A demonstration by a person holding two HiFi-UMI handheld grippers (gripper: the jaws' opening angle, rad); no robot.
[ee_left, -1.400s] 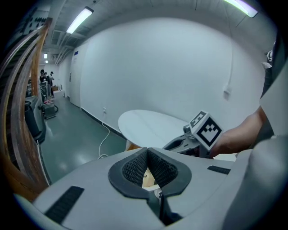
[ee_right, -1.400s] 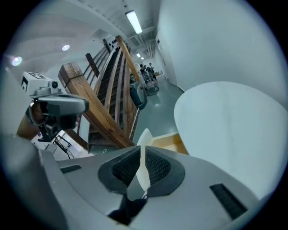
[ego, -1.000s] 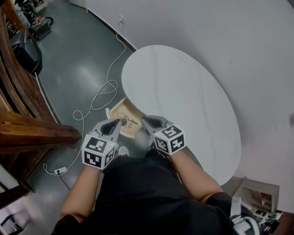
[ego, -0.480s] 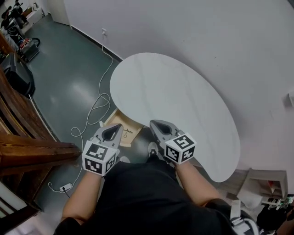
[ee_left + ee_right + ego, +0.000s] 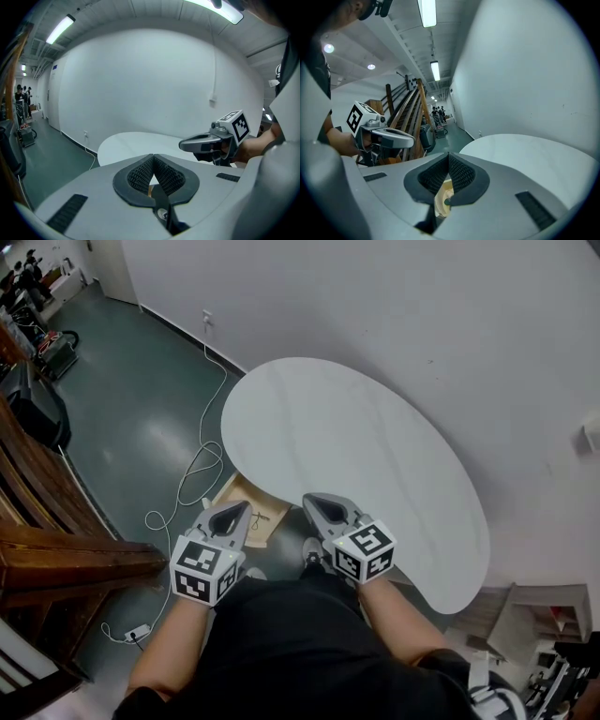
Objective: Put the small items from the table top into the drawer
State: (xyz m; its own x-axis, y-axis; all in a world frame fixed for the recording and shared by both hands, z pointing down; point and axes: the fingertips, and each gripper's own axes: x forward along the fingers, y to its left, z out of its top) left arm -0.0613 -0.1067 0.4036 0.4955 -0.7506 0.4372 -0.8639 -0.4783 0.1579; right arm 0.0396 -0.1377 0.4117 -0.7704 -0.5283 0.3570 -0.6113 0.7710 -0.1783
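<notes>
The white oval table fills the middle of the head view, and no small item shows on its top. Under its near left edge the pale wooden drawer stands open with a thin dark item inside. My left gripper hangs over the drawer's near side, its jaws shut and empty. My right gripper sits by the table's near edge; its jaws have just closed together with nothing between them. Below the right jaws, part of the drawer shows with a small dark piece in it.
A white cable loops over the grey floor to a power strip. A dark wooden stair rail runs along the left. The white wall stands behind the table. A few people are far down the hall.
Both grippers have risen and drawn back from the drawer. The head view has tilted up, so the drawer looks smaller and is partly covered by the left gripper.
</notes>
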